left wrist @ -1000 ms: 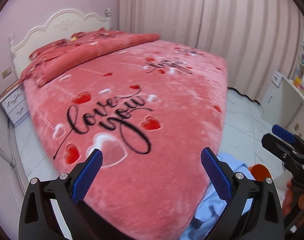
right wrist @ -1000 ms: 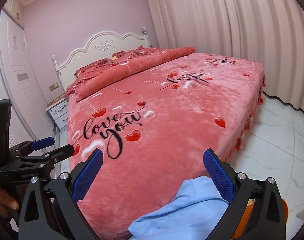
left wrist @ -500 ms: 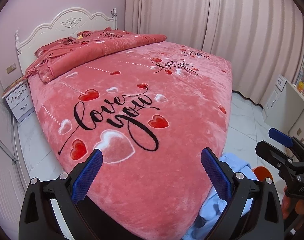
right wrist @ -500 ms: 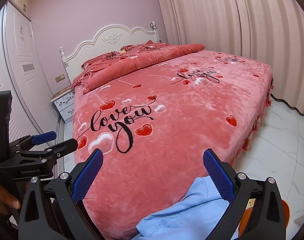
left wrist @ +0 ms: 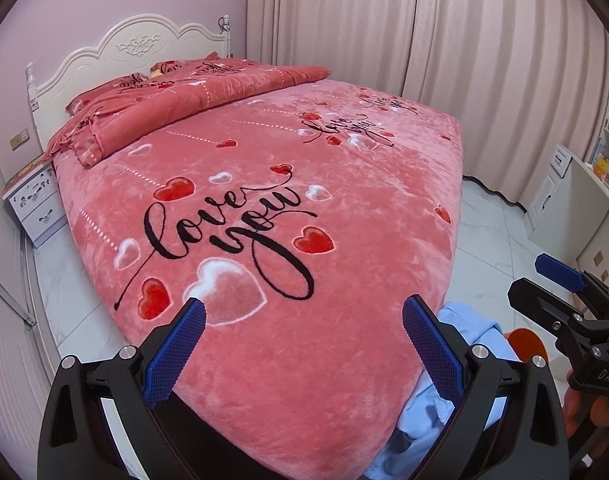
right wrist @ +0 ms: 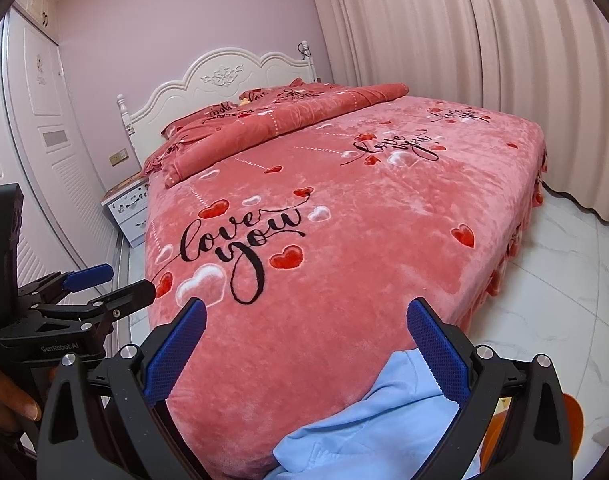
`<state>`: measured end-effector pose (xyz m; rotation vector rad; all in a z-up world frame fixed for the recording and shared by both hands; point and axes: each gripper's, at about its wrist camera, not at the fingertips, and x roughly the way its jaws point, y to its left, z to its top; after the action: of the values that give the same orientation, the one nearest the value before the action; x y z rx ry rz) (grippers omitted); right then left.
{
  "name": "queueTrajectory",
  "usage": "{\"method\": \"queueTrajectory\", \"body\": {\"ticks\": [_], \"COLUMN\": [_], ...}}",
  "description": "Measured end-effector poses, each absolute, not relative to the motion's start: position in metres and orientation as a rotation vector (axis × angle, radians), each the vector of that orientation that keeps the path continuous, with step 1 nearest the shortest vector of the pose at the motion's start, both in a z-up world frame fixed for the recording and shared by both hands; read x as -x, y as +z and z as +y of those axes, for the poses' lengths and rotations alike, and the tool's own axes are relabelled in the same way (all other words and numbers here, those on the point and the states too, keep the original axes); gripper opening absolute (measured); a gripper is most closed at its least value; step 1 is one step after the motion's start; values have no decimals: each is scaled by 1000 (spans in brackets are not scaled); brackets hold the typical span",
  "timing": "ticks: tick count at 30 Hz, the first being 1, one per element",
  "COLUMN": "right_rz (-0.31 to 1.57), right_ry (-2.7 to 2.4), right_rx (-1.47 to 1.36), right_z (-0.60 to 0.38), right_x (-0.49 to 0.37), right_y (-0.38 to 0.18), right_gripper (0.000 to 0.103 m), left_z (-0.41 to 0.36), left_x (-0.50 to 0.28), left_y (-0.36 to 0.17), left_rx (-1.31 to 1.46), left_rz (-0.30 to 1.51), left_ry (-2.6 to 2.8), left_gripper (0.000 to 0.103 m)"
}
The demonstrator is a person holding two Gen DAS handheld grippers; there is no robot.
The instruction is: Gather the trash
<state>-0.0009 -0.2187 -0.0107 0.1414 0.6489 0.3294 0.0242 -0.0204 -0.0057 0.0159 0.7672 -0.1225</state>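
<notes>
**Ana:** Both cameras have risen and tipped back over the last second; more of the headboard (left wrist: 132,46) and curtains (left wrist: 384,28) shows now, and the pink bedspread (left wrist: 288,184) sits lower ahead of each gripper.

**Ben:** And the grippers themselves?

**Ana:** The left gripper (left wrist: 302,342) has its fingers spread wide with nothing between them. The right gripper (right wrist: 306,344) is the same: wide apart, empty. They hover side by side over the foot of the bed, apart from each other.

**Ben:** Where's the trash?

**Ana:** I can't see any. The bedspread ahead looks bare. Something small and yellow (left wrist: 157,73) lies far ahead by the pillows, too small to identify. Just below the right gripper's right finger there's light blue cloth (right wrist: 384,424) and an orange object (right wrist: 572,420) on the floor, half hidden.

**Ben:** So this step is searching.

**Ana:** I'd say so. Best to sweep slowly, keep the jaws wide, check the floor to either side and the nightstand (left wrist: 36,208), and confirm an item really is trash before reaching.
</notes>
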Motion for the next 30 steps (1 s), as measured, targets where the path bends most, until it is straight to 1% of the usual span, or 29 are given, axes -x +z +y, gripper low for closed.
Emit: {"method": "queueTrajectory", "body": {"ticks": [30], "right_rz": [659], "right_ry": [328], "right_rx": [-148], "right_z": [-219], "right_x": [-1], "right_y": [-14], "right_gripper": [98], "left_z": [-20], "left_x": [-26], "left_y": [-11], "left_rx": [-31], "left_rz": [786], "left_ry": [-136], "left_gripper": [97]}}
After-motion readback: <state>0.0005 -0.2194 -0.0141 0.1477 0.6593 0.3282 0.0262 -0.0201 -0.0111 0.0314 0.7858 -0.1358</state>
